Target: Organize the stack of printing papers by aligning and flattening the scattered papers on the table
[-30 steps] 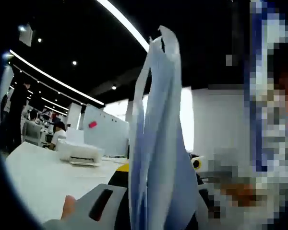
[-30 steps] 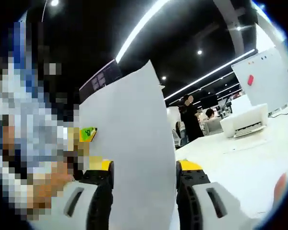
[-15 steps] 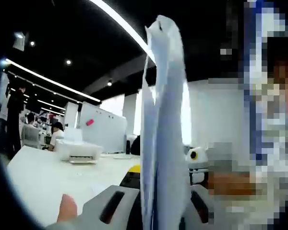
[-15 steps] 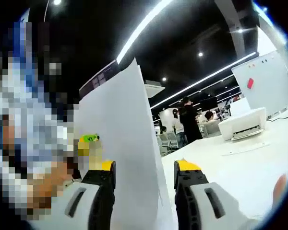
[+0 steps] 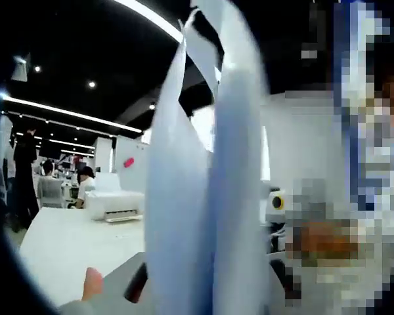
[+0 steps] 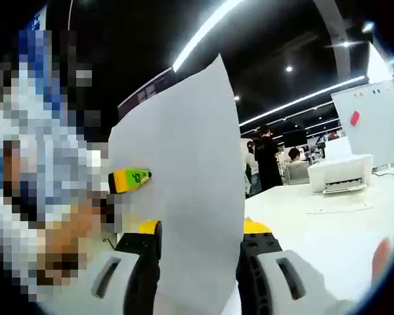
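- The right tool (image 6: pixel 197 252), grey with yellow-tipped black jaws, stands with its jaws apart on either side of an upright stack of white printing papers (image 6: pixel 184 197); the sheets rise between them, and whether the jaws press on the paper cannot be told.
- In the left gripper view the same white papers (image 5: pixel 210 197) stand edge-on, fanned into separate sheets, and they cover the left tool (image 5: pixel 184 295), so its jaw state cannot be told.
- A fingertip (image 5: pixel 92 285) shows beside the left tool's grey body.
- The other tool's yellow-green end (image 6: pixel 129 178) shows just left of the paper in the right gripper view.
- The white table (image 6: pixel 315 230) spreads beyond the tools, with a white box-shaped printer (image 6: pixel 341 174) on it far off.
- A white board with a red mark (image 6: pixel 364 118) stands behind the printer.
- People in dark clothes (image 6: pixel 266 164) stand near the table's far end.
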Motion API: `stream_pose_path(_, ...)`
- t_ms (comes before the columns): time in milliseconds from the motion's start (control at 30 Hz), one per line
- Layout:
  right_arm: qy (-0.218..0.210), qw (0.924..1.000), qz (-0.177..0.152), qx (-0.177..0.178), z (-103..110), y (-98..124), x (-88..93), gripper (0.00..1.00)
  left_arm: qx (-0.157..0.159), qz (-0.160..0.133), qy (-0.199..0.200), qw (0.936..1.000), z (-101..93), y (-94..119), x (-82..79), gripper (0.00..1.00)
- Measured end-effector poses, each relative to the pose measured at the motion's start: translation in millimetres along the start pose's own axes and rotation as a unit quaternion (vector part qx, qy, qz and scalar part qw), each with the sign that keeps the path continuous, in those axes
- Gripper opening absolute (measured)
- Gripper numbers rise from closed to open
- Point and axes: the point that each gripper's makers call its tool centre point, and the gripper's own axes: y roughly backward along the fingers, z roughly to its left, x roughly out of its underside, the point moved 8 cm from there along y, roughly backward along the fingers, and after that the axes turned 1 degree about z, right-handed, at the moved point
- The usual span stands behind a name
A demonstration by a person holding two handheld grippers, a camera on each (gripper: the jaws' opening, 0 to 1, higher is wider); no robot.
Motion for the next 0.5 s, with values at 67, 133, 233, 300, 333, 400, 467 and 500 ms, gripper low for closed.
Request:
stream_pose_path(67,0.0,1.0,0.004,0.005,-2.1,-0.1,-0.6,0.39,0.004,-0.006,0.007,0.9999,1.7,4.6,-1.5,0.25)
stream_pose_path(133,-0.008,0.9999,-0.004,0.011,-5.7,1.2,-3.6,0.37,0.011,-0.026,0.027,0.9992,-0.1,9.1,-4.2,0.25)
stream_pose_path(233,-0.02,0.9997,-0.008,0.014,-8.8,2.1,-5.7,0.37,0.02,-0.029,0.032,0.9989,-4.6,13.3,-6.5,0.26)
stream_pose_path(300,-0.018,0.9996,-0.008,0.018,-9.4,2.0,-5.6,0.36,0.017,-0.022,0.014,0.9995,-7.2,13.1,-7.5,0.26)
stream_pose_path(333,-0.016,0.9997,-0.005,0.019,-9.5,1.8,-5.2,0.36,0.017,-0.021,0.012,0.9996,-8.5,12.7,-8.4,0.26)
stream_pose_path(400,-0.013,0.9997,0.004,0.021,-10.0,1.2,-4.3,0.34,0.029,-0.015,0.004,0.9995,-12.3,11.8,-11.8,0.26)
stream_pose_path(467,-0.007,0.9997,0.007,0.022,-10.0,1.3,-4.1,0.33,0.033,-0.01,-0.008,0.9994,-14.9,11.3,-13.9,0.25)
stream_pose_path(500,-0.005,0.9997,0.009,0.021,-10.1,1.3,-4.1,0.32,0.032,0.006,-0.025,0.9991,-16.4,10.7,-14.6,0.23)
